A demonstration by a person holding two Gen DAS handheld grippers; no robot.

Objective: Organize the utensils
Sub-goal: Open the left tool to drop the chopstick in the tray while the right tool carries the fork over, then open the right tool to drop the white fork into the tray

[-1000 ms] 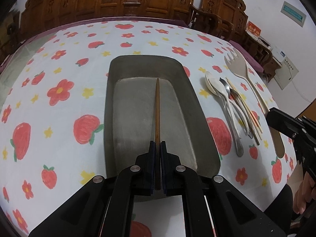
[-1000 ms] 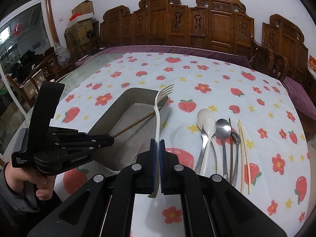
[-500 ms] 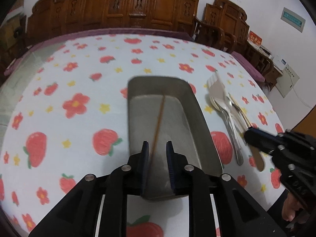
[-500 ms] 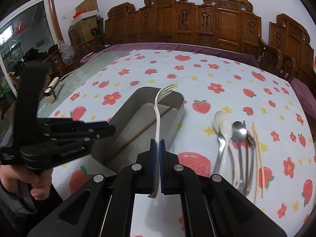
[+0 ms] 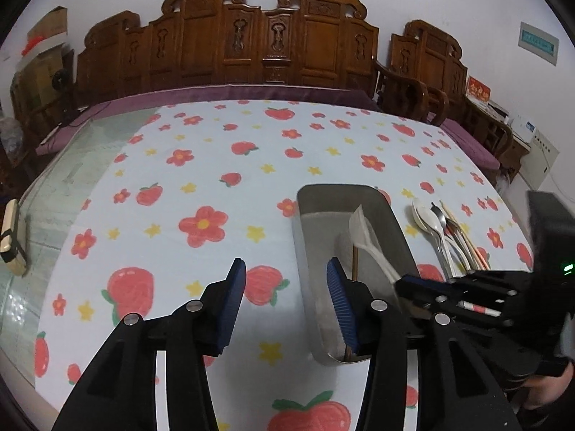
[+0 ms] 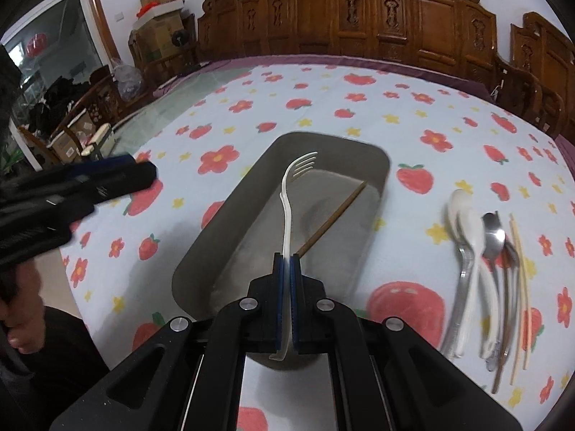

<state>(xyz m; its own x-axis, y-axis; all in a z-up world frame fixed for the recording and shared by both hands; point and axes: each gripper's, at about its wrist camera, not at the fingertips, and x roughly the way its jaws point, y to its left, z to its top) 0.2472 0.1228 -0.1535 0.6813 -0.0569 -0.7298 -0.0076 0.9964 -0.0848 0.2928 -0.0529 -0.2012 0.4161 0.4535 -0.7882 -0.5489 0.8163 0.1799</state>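
White fork point(image 6: 286, 212) clamped by its handle in the right claw point(image 6: 286, 287), tines forward and raised over the tray point(image 6: 230, 222), handle end poking out behind the pads. Seen also from the left wrist point(image 5: 363, 231), slanting over the tray point(image 5: 393, 222). One brown chopstick point(image 6: 332, 217) lying diagonally on the tray floor, tip toward the far right corner; a short stretch of it visible from the left view point(image 5: 355, 256). Grey metal tray sitting on the desk point(image 6: 323, 107) with its flower-and-strawberry cloth. To the tray's right, apart from it, a bunch of utensils side by side: spoons point(image 6: 467, 237), darker cutlery and pale chopsticks point(image 6: 519, 287); same bunch in the left view point(image 5: 440, 231). Left claw point(image 5: 285, 305) spread wide, holding nothing, hovering over the cloth at the tray's left edge; blurred from the right wrist point(image 6: 90, 183). Right claw point(image 5: 408, 283) low at the tray's near right corner. Carved wooden chairs point(image 6: 359, 14) lining the far side.
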